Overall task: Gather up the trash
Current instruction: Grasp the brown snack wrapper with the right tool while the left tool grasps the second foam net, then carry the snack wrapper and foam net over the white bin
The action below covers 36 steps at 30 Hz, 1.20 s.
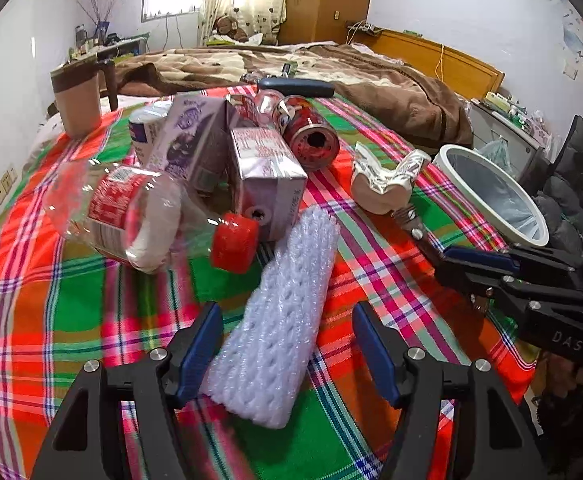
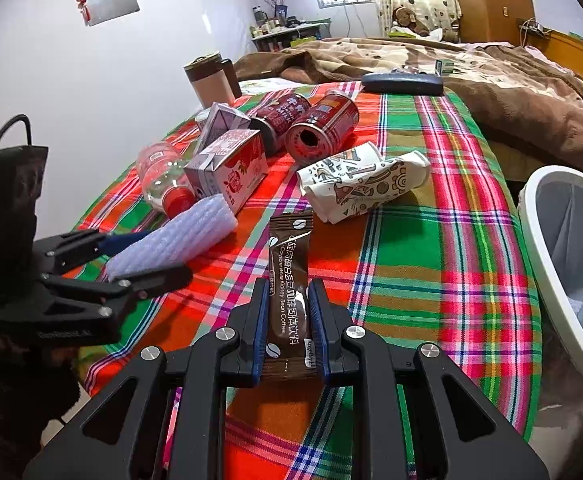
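Two hand-held grippers over a plaid bedcover [image 2: 431, 240]: right [image 2: 289, 320] pinching a coffee sachet [image 2: 289, 280], left [image 1: 287, 344] spread.

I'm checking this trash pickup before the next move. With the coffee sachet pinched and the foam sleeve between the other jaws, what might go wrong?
1. The right gripper pinches only the lower part of the coffee sachet; the limp pack may slip out before reaching the bin.
2. The left gripper is open around the foam sleeve; the soft foam could squash or twist when squeezed.
3. The plastic bottle lies close beside the sleeve and may get nudged and roll.
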Each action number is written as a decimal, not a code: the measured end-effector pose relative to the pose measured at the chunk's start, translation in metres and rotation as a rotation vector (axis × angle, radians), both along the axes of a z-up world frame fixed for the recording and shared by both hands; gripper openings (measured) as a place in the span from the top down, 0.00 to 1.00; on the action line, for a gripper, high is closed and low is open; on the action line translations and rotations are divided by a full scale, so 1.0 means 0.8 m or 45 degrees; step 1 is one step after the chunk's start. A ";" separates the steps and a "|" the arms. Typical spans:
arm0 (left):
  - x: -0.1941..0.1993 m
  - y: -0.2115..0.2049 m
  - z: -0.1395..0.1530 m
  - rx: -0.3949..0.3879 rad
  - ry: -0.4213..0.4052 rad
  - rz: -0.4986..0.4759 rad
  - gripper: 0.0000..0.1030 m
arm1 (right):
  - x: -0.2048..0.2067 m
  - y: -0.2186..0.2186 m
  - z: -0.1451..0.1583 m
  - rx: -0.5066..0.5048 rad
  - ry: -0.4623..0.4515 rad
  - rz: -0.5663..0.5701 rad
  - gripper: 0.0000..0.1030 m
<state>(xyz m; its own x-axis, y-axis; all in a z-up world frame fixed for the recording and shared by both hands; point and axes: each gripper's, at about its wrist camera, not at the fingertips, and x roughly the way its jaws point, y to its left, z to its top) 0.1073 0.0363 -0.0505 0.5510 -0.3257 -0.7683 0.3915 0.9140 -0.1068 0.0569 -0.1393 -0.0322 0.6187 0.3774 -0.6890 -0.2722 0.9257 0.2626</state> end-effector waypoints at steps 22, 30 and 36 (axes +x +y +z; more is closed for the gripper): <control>-0.027 -0.015 0.009 -0.074 -0.022 0.102 0.71 | -0.011 -0.017 0.002 0.073 -0.035 -0.041 0.80; -0.045 -0.029 0.026 -0.097 -0.060 0.098 0.71 | -0.016 -0.026 0.009 0.088 -0.069 -0.070 0.80; -0.054 -0.042 0.047 -0.105 -0.117 0.115 0.71 | -0.019 -0.036 0.019 0.099 -0.095 -0.094 0.80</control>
